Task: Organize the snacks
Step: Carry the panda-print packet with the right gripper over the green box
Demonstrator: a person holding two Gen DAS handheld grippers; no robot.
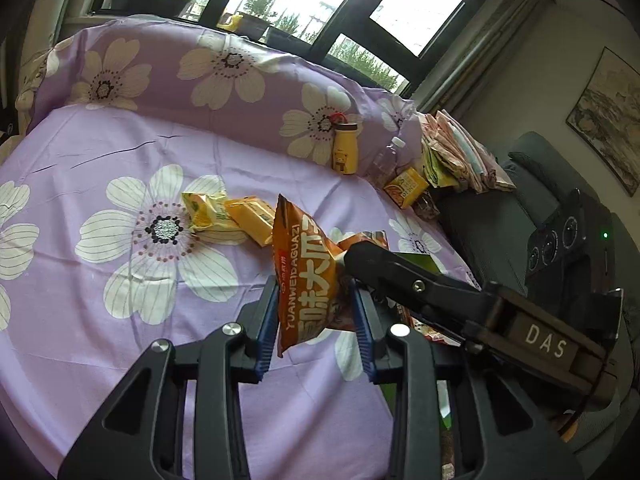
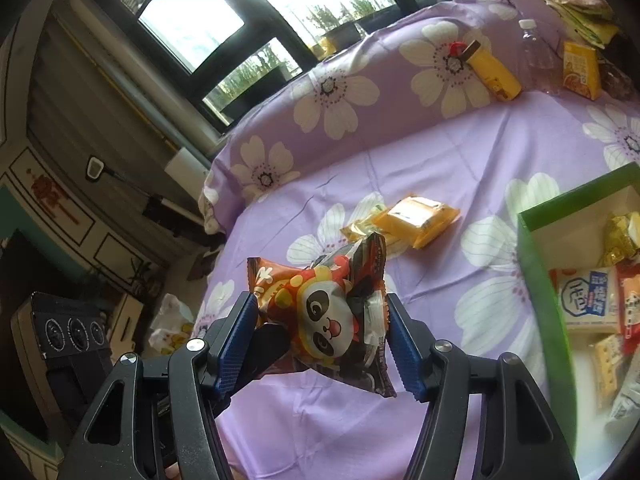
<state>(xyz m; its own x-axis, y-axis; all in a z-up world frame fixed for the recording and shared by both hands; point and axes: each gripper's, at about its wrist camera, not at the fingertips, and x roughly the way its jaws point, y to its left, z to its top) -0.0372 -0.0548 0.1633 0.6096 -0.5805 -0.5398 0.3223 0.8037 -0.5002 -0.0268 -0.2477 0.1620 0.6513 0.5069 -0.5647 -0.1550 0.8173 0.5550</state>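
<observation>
The left gripper [image 1: 316,320] jaws clamp an orange seed bag [image 1: 306,272] above the bed [image 1: 120,152]. The right gripper [image 2: 320,340] jaws pinch a panda snack pack [image 2: 332,316] beside the green box [image 2: 540,288], which holds several wrapped snacks [image 2: 588,300].
</observation>
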